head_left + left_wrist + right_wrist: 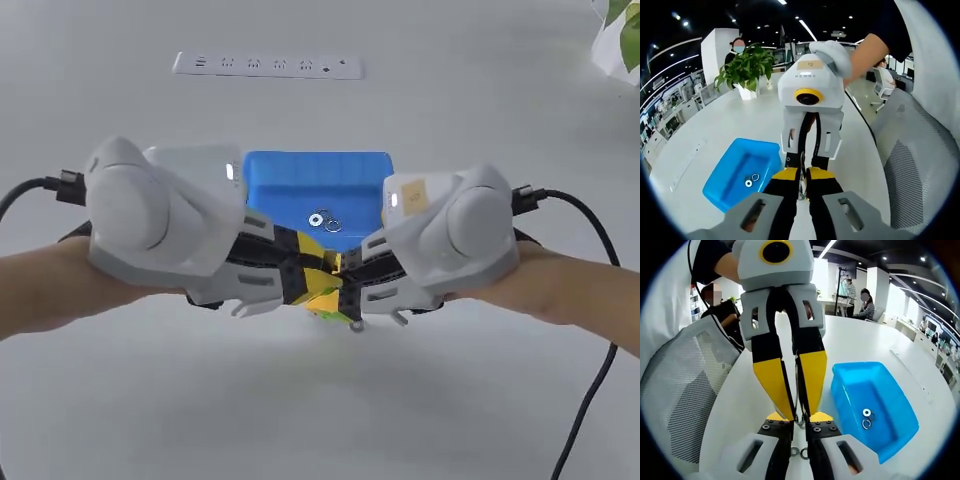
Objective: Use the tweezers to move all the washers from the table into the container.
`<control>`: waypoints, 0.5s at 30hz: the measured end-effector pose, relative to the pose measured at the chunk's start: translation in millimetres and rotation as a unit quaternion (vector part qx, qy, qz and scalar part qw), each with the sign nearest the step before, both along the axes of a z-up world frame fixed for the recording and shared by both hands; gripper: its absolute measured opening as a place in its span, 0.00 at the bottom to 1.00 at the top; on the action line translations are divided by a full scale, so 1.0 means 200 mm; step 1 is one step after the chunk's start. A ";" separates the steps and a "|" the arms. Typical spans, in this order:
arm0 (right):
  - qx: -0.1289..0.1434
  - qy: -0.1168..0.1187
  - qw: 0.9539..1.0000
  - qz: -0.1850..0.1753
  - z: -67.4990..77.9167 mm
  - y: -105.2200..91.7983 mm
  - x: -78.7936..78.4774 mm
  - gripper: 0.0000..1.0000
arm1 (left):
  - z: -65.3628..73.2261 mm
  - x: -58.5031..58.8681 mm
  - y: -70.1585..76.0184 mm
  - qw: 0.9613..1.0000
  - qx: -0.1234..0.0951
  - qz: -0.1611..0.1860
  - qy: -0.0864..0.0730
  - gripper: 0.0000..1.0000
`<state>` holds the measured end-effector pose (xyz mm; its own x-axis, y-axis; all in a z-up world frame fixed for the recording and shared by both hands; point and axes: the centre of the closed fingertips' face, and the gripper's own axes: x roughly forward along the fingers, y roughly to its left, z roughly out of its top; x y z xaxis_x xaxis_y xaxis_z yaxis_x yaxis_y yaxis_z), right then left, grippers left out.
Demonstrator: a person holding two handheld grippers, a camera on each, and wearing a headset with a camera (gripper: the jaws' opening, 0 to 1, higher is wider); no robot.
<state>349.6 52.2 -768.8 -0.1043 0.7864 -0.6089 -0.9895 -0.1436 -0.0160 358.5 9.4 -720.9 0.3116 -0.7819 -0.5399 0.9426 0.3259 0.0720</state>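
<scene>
- Left gripper (803, 176): fingers drawn almost together, leaving only a slit. A thin metal piece, apparently the tweezers (801, 187), sits in that slit and looks clamped.
- Right gripper (798, 420): points tip to tip at the left fingers, its own fingers likewise nearly closed. The tweezers lie at its fingertips; whether these fingers press on them cannot be told.
- Head view: the two sets of fingers meet above the counter (320, 420), left gripper on the left, right gripper on the right. A small metal tip projects just below the meeting point.
- Washers, loose (799, 452): two rings on the counter, seen through the slit between the right fingers, directly beneath them.
- Container (300, 165): blue, open-topped, just beyond the joined fingertips. It lies to the left of the left fingers in the left gripper view and to the right of the right fingers in the right gripper view.
- Washers, in the container (866, 418): a few rings clustered on its floor, near the wall closest to the fingers.
- Power strip (268, 66): white, flat on the counter, well beyond the container from the fingers.
- Plant (742, 67): potted, far past the right gripper, on the container's side.
- Chair (910, 165): grey mesh back, beside the counter edge opposite the container.
</scene>
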 end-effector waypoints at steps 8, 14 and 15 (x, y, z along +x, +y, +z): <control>0.002 0.000 1.000 -0.002 0.01 -0.01 0.01 0.09 | 0.00 0.01 0.01 1.000 -0.003 0.008 0.002 0.11; 0.000 -0.002 1.000 -0.004 0.01 -0.01 0.02 0.09 | 0.00 0.00 0.02 1.000 0.004 0.005 0.001 0.15; -0.001 -0.002 1.000 -0.003 0.01 -0.01 0.02 0.09 | 0.00 0.00 0.02 1.000 0.004 0.005 0.000 0.15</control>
<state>354.0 50.5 -766.1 -0.0966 0.7862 -0.6103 -0.9904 -0.1367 -0.0195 357.7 12.5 -721.5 0.3187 -0.7742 -0.5468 0.9396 0.3342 0.0744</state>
